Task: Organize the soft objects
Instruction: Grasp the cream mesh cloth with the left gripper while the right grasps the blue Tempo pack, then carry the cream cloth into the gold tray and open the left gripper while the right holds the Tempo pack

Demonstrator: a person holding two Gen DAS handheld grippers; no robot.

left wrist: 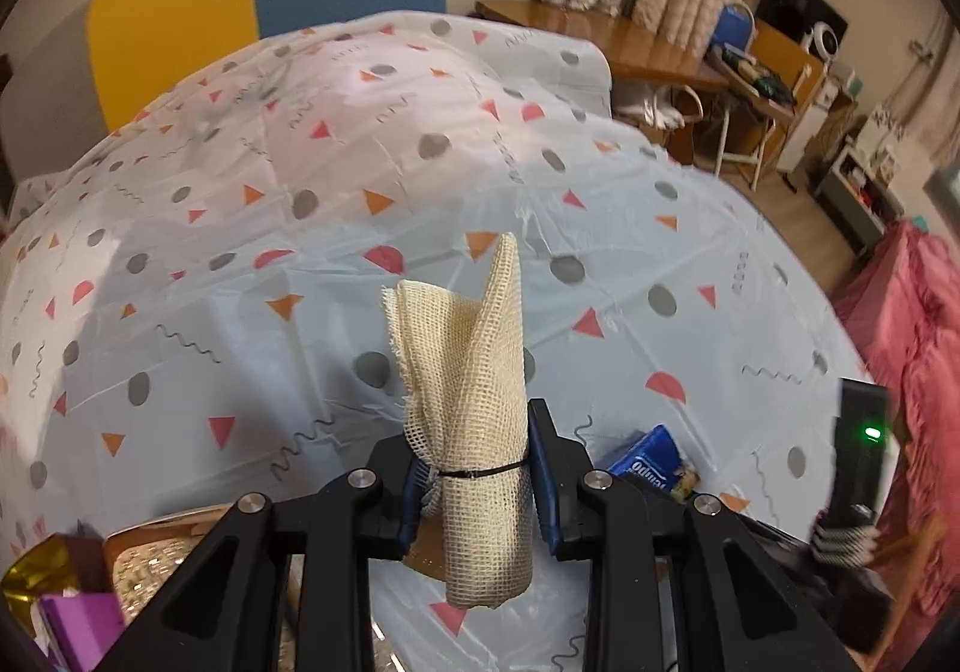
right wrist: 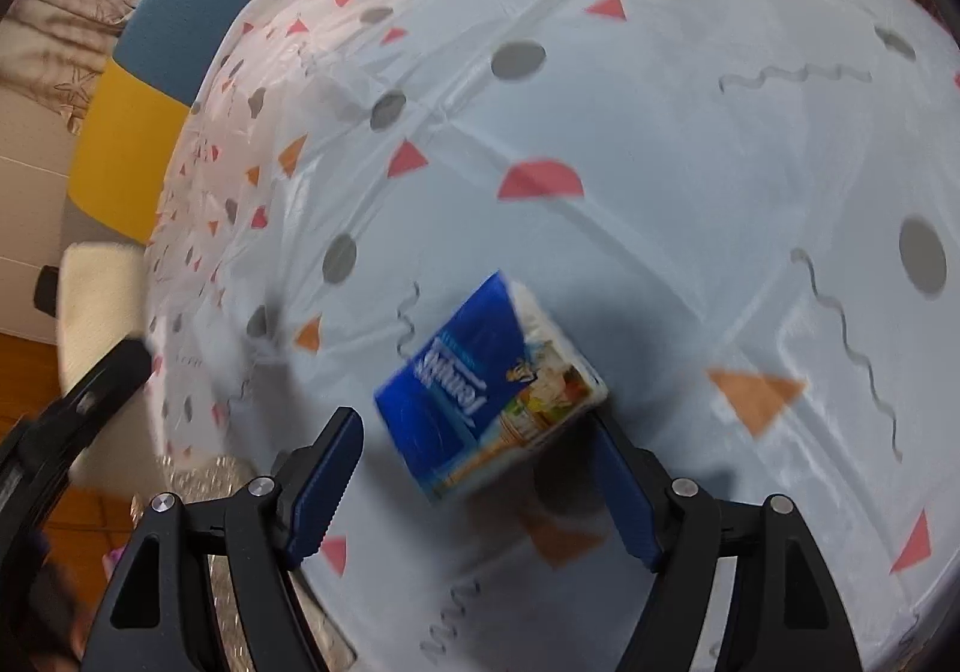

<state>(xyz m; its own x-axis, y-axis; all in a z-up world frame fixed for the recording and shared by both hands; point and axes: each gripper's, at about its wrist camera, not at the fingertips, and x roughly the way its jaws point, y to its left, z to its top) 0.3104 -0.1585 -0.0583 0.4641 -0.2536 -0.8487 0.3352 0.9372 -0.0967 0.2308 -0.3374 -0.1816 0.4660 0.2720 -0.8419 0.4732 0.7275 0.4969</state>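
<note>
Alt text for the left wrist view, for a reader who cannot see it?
The left gripper is shut on a rolled cream mesh cloth tied with a black band, above a patterned tablecloth. A blue tissue pack lies just right.

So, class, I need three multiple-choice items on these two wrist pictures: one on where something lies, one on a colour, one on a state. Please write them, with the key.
1. Where does the blue tissue pack lie?
A. On the patterned tablecloth, in front of the right tool
B. On the blue chair
C. Inside a basket

2. What colour is the mesh cloth roll?
A. Red
B. Cream
C. Green

3. What state is the left tool in?
A. Wide open, holding nothing
B. Out of view
C. Shut on the mesh cloth roll

Key: 1 A, since the pack rests on the cloth between the right tool's spread fingers; 2 B, since the netting looks pale cream; 3 C, since both pads press the roll near its black tie.
</note>
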